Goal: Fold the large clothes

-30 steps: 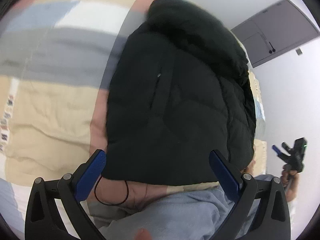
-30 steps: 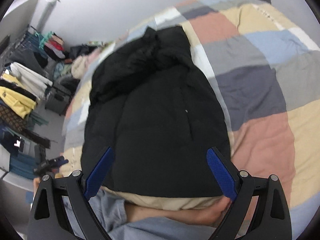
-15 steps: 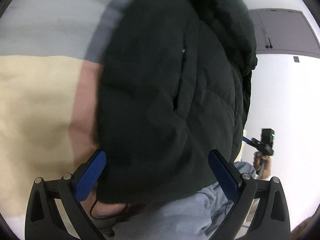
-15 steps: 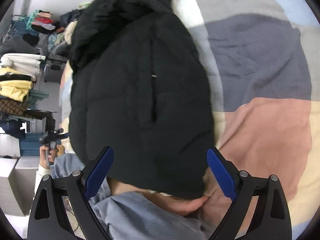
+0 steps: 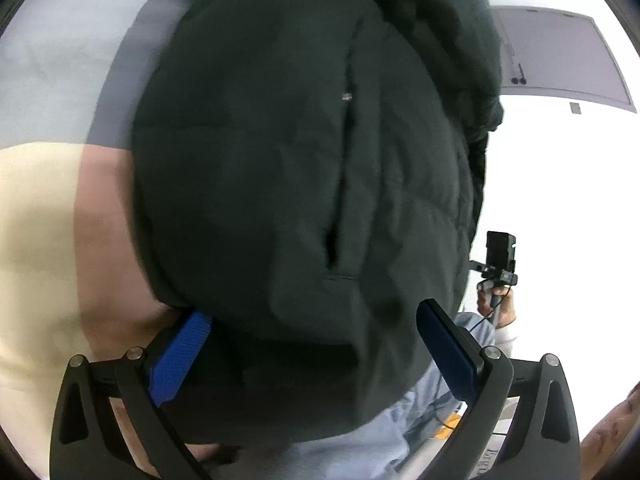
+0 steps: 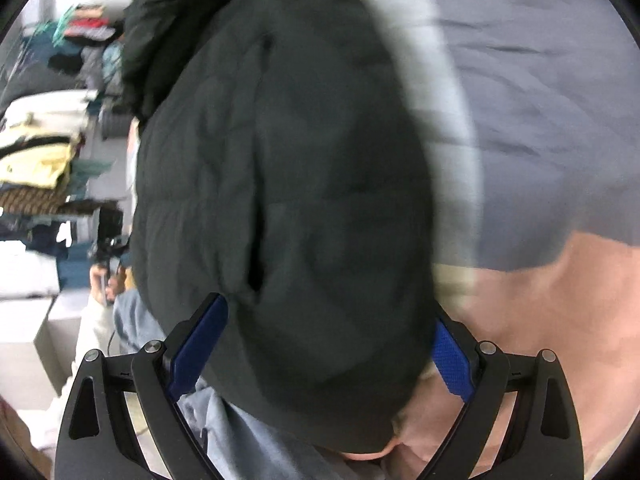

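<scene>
A black puffer jacket [image 5: 304,168] lies lengthwise on a patchwork quilt [image 5: 36,240], hood at the far end. Its near hem bulges between the blue pads [image 5: 180,356] of my left gripper [image 5: 316,344], which stands open around it. In the right wrist view the same jacket [image 6: 280,184] fills the middle, blurred by motion. My right gripper [image 6: 326,352] is open too, one finger on each side of the hem. Each view also catches the other gripper at the jacket's far side: the right gripper [image 5: 500,260] and the left gripper [image 6: 106,248], both small and held in a hand.
The quilt [image 6: 540,120] spreads in grey, pink and cream patches beside the jacket. The person's light blue trousers [image 5: 400,440] are at the bed's near edge. A crowded clothes rack [image 6: 44,148] and white boxes [image 6: 24,308] stand to one side, a grey cupboard door [image 5: 560,56] to the other.
Both grippers have come down and forward onto the jacket's near hem. The jacket now fills both views and its hem sits between each pair of fingers. The jaws have stayed at the same width.
</scene>
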Demonstrator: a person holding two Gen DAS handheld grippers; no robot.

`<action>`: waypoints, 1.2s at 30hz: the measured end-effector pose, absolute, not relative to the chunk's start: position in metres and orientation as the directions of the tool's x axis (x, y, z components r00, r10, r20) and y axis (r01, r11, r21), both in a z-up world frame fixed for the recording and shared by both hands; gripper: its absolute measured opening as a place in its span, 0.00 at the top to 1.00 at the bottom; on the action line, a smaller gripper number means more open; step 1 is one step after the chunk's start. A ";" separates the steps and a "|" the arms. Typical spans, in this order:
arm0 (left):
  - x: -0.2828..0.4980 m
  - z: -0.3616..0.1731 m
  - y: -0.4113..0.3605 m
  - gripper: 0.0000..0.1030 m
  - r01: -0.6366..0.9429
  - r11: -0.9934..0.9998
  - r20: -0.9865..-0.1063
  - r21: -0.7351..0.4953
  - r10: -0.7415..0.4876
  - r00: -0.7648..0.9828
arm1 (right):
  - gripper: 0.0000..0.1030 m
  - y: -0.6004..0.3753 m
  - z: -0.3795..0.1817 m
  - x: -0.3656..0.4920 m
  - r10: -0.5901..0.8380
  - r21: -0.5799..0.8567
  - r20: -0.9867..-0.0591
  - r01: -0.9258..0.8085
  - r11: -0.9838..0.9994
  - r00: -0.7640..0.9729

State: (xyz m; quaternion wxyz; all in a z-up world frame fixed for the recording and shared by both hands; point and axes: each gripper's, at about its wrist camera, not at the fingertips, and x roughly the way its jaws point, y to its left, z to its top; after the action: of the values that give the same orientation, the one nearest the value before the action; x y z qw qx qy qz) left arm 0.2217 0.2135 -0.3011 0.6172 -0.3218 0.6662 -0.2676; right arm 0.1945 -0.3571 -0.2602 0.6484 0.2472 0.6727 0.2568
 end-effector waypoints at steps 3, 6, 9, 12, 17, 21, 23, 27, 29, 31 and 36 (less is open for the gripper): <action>0.218 -0.284 0.206 0.02 -0.059 0.628 -0.628 -0.776 -0.778 -0.027 | 0.07 -0.349 -0.240 0.193 0.705 0.705 -0.709 -0.047 0.708 -0.022; 0.214 -0.277 0.207 0.02 -0.022 0.650 -0.650 -0.759 -0.760 -0.029 | 0.07 -0.338 -0.227 0.190 0.723 0.720 -0.691 -0.100 0.687 -0.009; 0.214 -0.288 0.217 0.02 -0.082 0.715 -0.715 -0.694 -0.698 -0.034 | 0.07 -0.337 -0.231 0.188 0.699 0.697 -0.715 -0.107 0.709 -0.022; 0.213 -0.306 0.234 0.01 -0.145 0.793 -0.795 -0.592 -0.604 -0.057 | 0.07 -0.340 -0.246 0.189 0.672 0.675 -0.738 -0.065 0.735 -0.055; 0.218 -0.313 0.231 0.00 -0.150 0.797 -0.795 -0.585 -0.600 -0.089 | 0.07 -0.345 -0.278 0.189 0.622 0.629 -0.768 0.002 0.777 -0.150; 0.224 -0.311 0.217 0.02 -0.130 0.796 -0.789 -0.591 -0.604 -0.113 | 0.02 -0.344 -0.277 0.188 0.639 0.649 -0.750 0.000 0.761 -0.171; 0.224 -0.308 0.209 0.02 -0.117 0.765 -0.753 -0.634 -0.644 -0.136 | 0.00 -0.337 -0.274 0.189 0.629 0.645 -0.754 -0.037 0.763 -0.190; 0.224 -0.294 0.187 0.07 -0.069 0.724 -0.710 -0.686 -0.688 -0.151 | 0.00 -0.320 -0.264 0.189 0.651 0.675 -0.733 -0.094 0.731 -0.198; 0.223 -0.286 0.174 0.08 -0.043 0.723 -0.710 -0.690 -0.687 -0.154 | 0.00 -0.313 -0.256 0.189 0.664 0.693 -0.718 -0.135 0.708 -0.209; 0.223 -0.286 0.164 0.13 -0.042 0.740 -0.728 -0.671 -0.669 -0.151 | 0.00 -0.306 -0.253 0.189 0.658 0.691 -0.721 -0.153 0.706 -0.218; 0.220 -0.278 0.158 0.43 -0.053 0.735 -0.730 -0.676 -0.678 -0.085 | 0.08 -0.308 -0.220 0.188 0.739 0.746 -0.664 -0.183 0.641 -0.116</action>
State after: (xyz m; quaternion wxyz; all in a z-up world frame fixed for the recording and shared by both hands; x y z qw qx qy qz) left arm 0.2200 0.1582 -0.2775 0.6226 -0.2638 0.6926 -0.2510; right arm 0.1879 -0.3080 -0.2201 0.6296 0.2134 0.6510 0.3663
